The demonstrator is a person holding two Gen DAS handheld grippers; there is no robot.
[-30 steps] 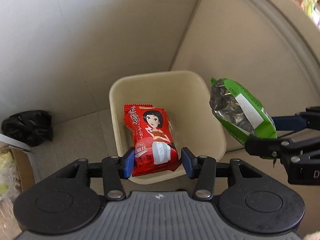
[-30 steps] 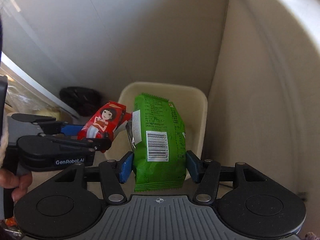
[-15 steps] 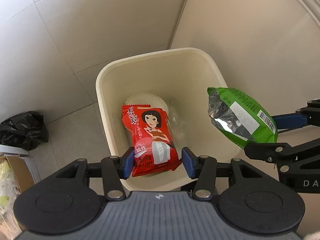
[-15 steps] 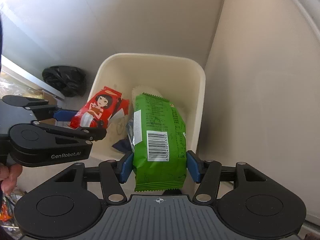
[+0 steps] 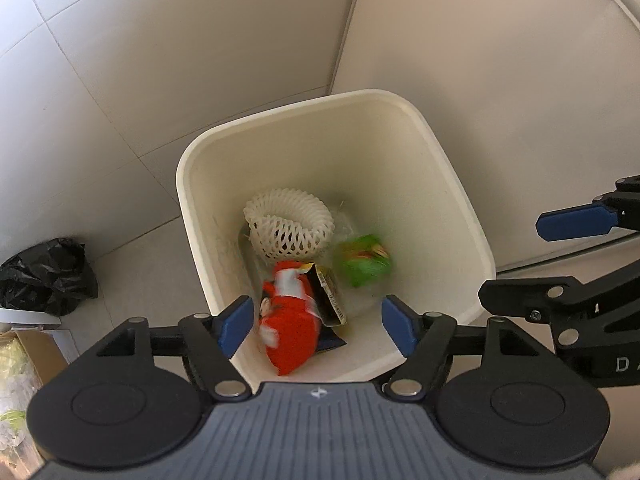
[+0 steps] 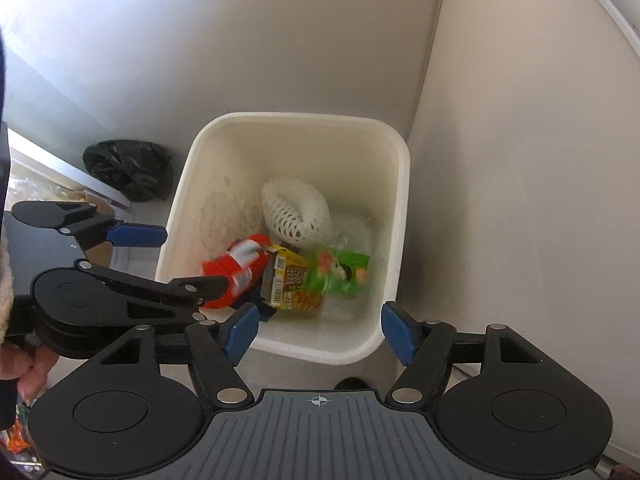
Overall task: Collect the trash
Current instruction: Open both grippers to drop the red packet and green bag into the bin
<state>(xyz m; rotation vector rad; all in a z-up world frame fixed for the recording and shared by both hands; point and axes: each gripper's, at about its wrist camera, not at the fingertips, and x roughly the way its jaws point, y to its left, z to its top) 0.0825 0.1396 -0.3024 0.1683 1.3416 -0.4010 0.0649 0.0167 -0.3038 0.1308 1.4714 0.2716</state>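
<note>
The red snack packet (image 5: 290, 330) lies blurred inside the cream waste bin (image 5: 456, 216), its long axis running from the bin's near wall toward the middle, slightly tilted to the right in the left wrist view. The green snack packet (image 5: 364, 260) is also in the bin, blurred, to the right of the red one and just beside the white foam fruit net (image 5: 288, 226) that sits deeper in. Between the two packets lies a yellow and green packet with a barcode (image 6: 292, 284).

The left gripper (image 5: 318, 322) has just been opening; its blue pads (image 5: 236, 324) stand spread wide with nothing pressed between them, the red packet showing below the gap. The right gripper (image 6: 318, 328) has likewise just been opening and holds nothing, its jaws spread over the near rim.

Both grippers hang above the bin's near edge, side by side and apart. The bin stands in a corner, walls close behind and to the right. A black plastic bag (image 5: 46, 276) lies on the tiled floor to its left, well apart.
</note>
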